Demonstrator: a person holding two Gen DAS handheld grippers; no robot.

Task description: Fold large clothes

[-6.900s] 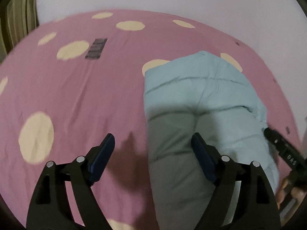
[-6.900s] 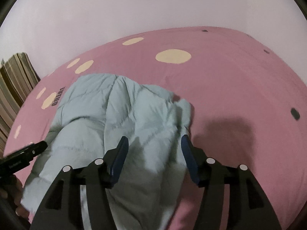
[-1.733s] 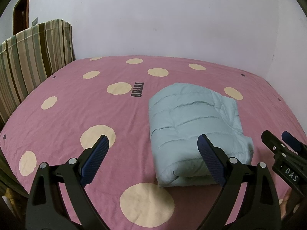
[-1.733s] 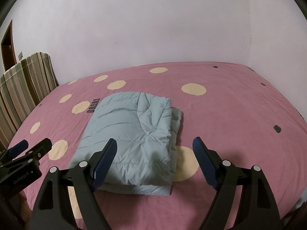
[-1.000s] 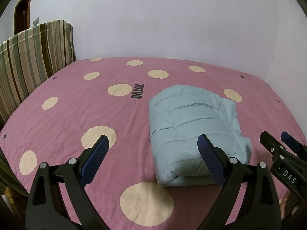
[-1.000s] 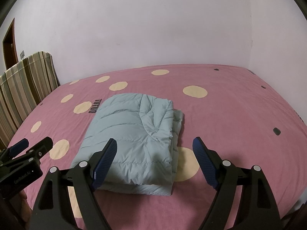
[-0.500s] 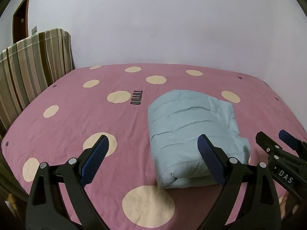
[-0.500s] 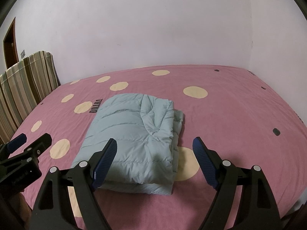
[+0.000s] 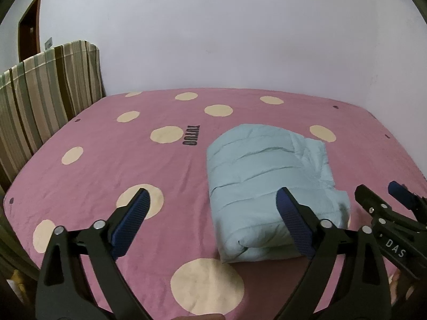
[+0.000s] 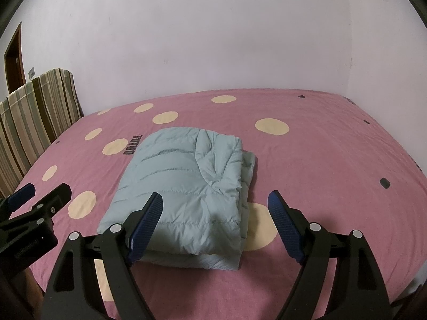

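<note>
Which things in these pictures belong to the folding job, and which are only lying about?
Belong to the job:
- pale blue quilted puffer jacket, folded into a block
- left gripper, jaws open, holding nothing
- right gripper, jaws open, holding nothing
- pink bedsheet with cream dots, the surface under the jacket

Only lying about:
- striped brown and green cushion at the bed's side
- white wall

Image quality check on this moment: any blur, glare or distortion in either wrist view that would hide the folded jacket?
Left wrist view: sharp, dim even light, no glare; fisheye bends the bed edges, and the left gripper finger covers part of the puffer jacket. Right wrist view: equally sharp, dark corner vignette, soft shadow beside the jacket; the right gripper leaves it mostly visible.
</note>
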